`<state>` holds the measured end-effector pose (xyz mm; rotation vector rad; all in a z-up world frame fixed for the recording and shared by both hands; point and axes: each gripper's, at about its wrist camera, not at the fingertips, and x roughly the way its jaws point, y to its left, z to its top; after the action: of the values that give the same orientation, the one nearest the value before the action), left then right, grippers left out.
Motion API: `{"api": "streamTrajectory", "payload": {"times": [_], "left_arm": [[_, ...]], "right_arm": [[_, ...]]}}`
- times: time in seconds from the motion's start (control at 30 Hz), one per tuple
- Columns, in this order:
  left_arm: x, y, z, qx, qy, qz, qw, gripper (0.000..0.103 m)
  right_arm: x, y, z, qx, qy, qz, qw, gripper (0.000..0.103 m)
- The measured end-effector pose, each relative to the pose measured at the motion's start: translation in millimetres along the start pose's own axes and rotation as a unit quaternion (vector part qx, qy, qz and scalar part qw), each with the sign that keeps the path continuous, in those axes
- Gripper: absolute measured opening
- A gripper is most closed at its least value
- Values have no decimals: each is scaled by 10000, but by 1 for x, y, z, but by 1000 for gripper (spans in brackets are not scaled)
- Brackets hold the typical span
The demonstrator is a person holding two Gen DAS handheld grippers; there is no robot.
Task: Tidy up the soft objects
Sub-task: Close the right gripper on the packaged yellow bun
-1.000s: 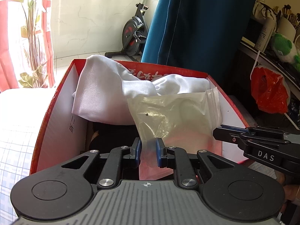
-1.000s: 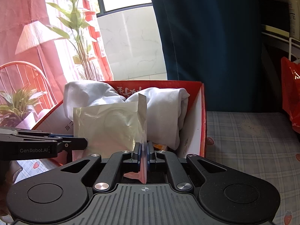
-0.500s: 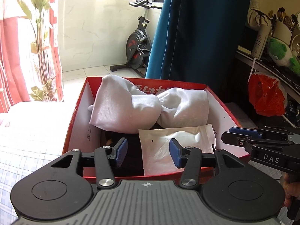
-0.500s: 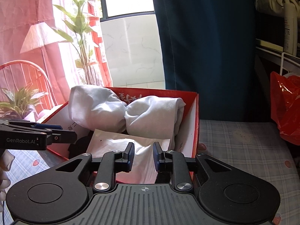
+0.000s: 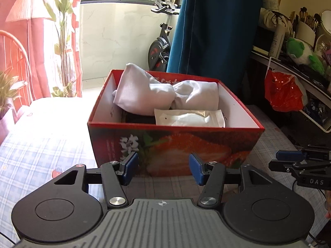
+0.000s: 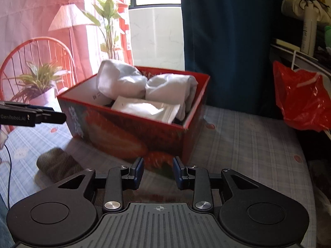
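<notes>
A red strawberry-print box (image 5: pixel 175 142) (image 6: pixel 132 136) stands on the checked bed. Inside it lie two rolled white cloth bundles (image 5: pixel 144 92) (image 6: pixel 122 80) and, in front of them, a flat clear plastic packet (image 5: pixel 189 118) (image 6: pixel 146 107). My left gripper (image 5: pixel 163 170) hangs in front of the box's near wall, its jaws opening with nothing between them. My right gripper (image 6: pixel 158 172) is near the box's front corner, its jaws also opening and empty. A rolled brown knitted item (image 6: pixel 59 164) lies on the bed left of the right gripper.
A red plastic bag (image 5: pixel 284 92) (image 6: pixel 302 101) hangs off a cluttered shelf on the right. A blue curtain (image 5: pixel 215 26) hangs behind the box. Potted plants (image 6: pixel 39 80), a lamp and an exercise bike (image 5: pixel 160 49) stand beyond the bed.
Both grippers held the plastic packet upright over the box, let it go so it lies flat inside, and have drawn back from the box while their jaws spread.
</notes>
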<state>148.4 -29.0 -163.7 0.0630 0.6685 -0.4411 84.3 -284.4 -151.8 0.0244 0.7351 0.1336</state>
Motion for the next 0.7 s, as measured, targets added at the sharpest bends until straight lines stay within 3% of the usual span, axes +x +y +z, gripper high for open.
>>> {"api": "streamTrajectory", "payload": {"times": [0.1, 0.33, 0.43, 0.7], "left_arm": [[3, -6, -16, -38, 168, -99, 9998, 58], [24, -13, -42, -127, 645, -375, 9971, 58], [31, -10, -49, -162, 764, -384, 9962, 58], [38, 11, -60, -388, 923, -136, 9949, 58]], "right_arm": [[1, -7, -30, 57, 347, -97, 9993, 33], [2, -26, -74, 695, 767, 41, 9946, 55], [5, -31, -76, 1011, 779, 185, 9916, 57], [22, -9, -70, 1322, 639, 381, 9884, 46]]}}
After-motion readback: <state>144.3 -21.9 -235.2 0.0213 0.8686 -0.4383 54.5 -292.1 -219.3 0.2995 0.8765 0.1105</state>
